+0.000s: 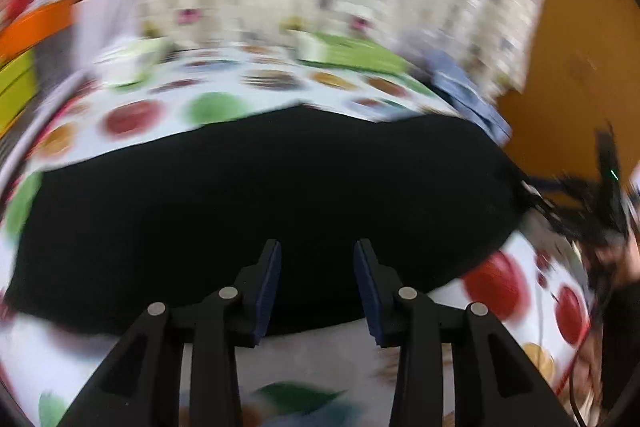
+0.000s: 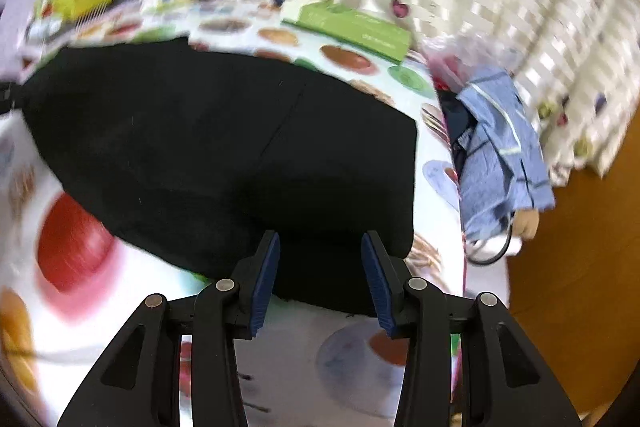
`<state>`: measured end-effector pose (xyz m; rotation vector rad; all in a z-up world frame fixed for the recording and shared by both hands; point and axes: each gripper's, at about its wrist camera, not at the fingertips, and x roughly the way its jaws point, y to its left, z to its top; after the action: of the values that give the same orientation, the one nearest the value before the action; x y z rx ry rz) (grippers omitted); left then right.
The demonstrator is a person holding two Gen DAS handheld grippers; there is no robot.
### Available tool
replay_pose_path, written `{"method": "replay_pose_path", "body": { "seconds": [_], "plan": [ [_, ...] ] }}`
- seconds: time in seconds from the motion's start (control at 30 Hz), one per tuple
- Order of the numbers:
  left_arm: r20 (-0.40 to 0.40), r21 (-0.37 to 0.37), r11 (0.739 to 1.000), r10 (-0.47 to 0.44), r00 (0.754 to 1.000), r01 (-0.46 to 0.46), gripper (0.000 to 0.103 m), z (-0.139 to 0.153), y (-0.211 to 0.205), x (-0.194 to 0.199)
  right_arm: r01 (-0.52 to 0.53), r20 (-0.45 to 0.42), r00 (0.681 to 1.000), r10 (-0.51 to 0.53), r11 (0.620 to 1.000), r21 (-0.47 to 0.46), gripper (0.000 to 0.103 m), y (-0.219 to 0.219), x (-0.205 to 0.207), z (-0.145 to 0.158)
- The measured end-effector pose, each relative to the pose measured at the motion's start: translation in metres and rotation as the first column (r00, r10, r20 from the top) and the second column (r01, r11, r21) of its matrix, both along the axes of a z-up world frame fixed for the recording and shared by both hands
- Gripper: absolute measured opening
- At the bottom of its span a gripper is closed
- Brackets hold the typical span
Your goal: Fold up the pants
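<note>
Black fabric pants lie flat on fruit-print-covered desk. Green flat box behind them; blue crumpled garment to their right (at desk edge).

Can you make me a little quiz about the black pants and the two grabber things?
1. True or false: the left gripper is pinching the black pants.
2. What lies past the right end of the pants in the right wrist view?
A. a blue garment
B. a yellow teapot
C. a pair of boots
3. Fill in: the pants lie on a tablecloth printed with ______.

Key
1. False. Its jaws stand apart with nothing between them, and so do those of the right gripper.
2. A
3. Fruit, mostly big red apples.
</note>
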<state>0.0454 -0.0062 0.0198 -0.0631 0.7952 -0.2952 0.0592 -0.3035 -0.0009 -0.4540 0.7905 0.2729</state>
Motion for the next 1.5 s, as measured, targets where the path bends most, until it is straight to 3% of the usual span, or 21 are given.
{"method": "replay_pose_path", "body": {
  "seconds": [0.2, 0.27, 0.4, 0.43, 0.5, 0.57, 0.63, 0.67, 0.83, 0.93, 1.07, 1.2, 1.3, 1.43, 1.5],
  "plan": [
    [-0.021, 0.087, 0.967, -0.24, 0.971, 0.241, 0.044, -0.008, -0.071, 0.013, -0.153, 0.026, 0.987, 0.159, 0.977, -0.151, 0.047, 0.014, -0.003, -0.005],
    [-0.038, 0.106, 0.948, -0.298, 0.954, 0.3, 0.045, -0.012, -0.084, 0.012, -0.174, 0.027, 0.983, 0.181, 0.972, -0.158, 0.047, 0.013, 0.0, -0.006],
    [-0.044, 0.159, 0.932, -0.323, 0.945, 0.326, 0.045, -0.014, -0.101, 0.015, -0.207, -0.002, 0.978, 0.208, 0.972, -0.114, 0.044, 0.009, 0.005, -0.003],
    [-0.045, 0.168, 0.931, -0.322, 0.946, 0.325, 0.045, -0.015, -0.102, 0.016, -0.216, -0.004, 0.976, 0.217, 0.971, -0.104, 0.026, 0.009, 0.005, -0.002],
    [-0.038, 0.189, 0.93, -0.315, 0.948, 0.316, 0.045, -0.015, -0.104, 0.019, -0.234, 0.001, 0.972, 0.235, 0.969, -0.075, 0.002, 0.008, 0.004, 0.001],
    [-0.036, 0.195, 0.932, -0.305, 0.952, 0.306, 0.04, -0.015, -0.104, 0.022, -0.233, 0.018, 0.972, 0.235, 0.97, -0.062, 0.002, 0.008, 0.002, 0.003],
    [-0.021, 0.206, 0.93, -0.306, 0.952, 0.304, 0.007, -0.014, -0.106, 0.022, -0.234, 0.03, 0.971, 0.235, 0.971, -0.055, 0.002, 0.008, 0.0, 0.006],
    [-0.022, 0.191, 0.93, -0.314, 0.949, 0.313, 0.006, -0.013, -0.106, 0.022, -0.23, 0.036, 0.972, 0.232, 0.972, -0.05, 0.002, 0.007, -0.001, 0.007],
    [0.023, 0.176, 0.938, -0.307, 0.951, 0.298, 0.005, -0.001, -0.103, 0.013, -0.225, 0.081, 0.971, 0.225, 0.974, -0.008, 0.002, 0.001, -0.017, 0.028],
    [0.049, 0.155, 0.937, -0.325, 0.944, 0.314, 0.006, 0.01, -0.095, 0.0, -0.241, 0.065, 0.969, 0.24, 0.971, 0.001, 0.002, 0.002, -0.029, 0.028],
    [-0.028, 0.158, 0.921, -0.357, 0.934, 0.356, 0.006, -0.007, -0.099, 0.001, -0.23, -0.036, 0.973, 0.23, 0.973, -0.01, 0.003, 0.003, -0.027, 0.003],
    [-0.056, 0.13, 0.92, -0.365, 0.929, 0.369, 0.007, -0.012, -0.098, 0.005, -0.194, -0.042, 0.98, 0.197, 0.979, 0.056, 0.003, -0.005, -0.03, 0.01],
    [-0.078, 0.057, 0.931, -0.356, 0.931, 0.361, 0.008, -0.009, -0.09, 0.006, -0.152, 0.008, 0.988, 0.153, 0.978, 0.141, 0.015, -0.018, -0.036, 0.029],
    [-0.016, -0.036, 0.93, -0.365, 0.931, 0.365, 0.011, 0.003, -0.069, -0.01, -0.087, 0.058, 0.996, 0.074, 0.96, 0.266, 0.033, -0.025, -0.034, 0.048],
    [0.025, -0.052, 0.95, -0.307, 0.952, 0.308, 0.011, 0.008, -0.055, -0.013, -0.053, 0.035, 0.998, 0.045, 0.956, 0.29, 0.034, -0.014, -0.023, 0.043]
  ]
}}
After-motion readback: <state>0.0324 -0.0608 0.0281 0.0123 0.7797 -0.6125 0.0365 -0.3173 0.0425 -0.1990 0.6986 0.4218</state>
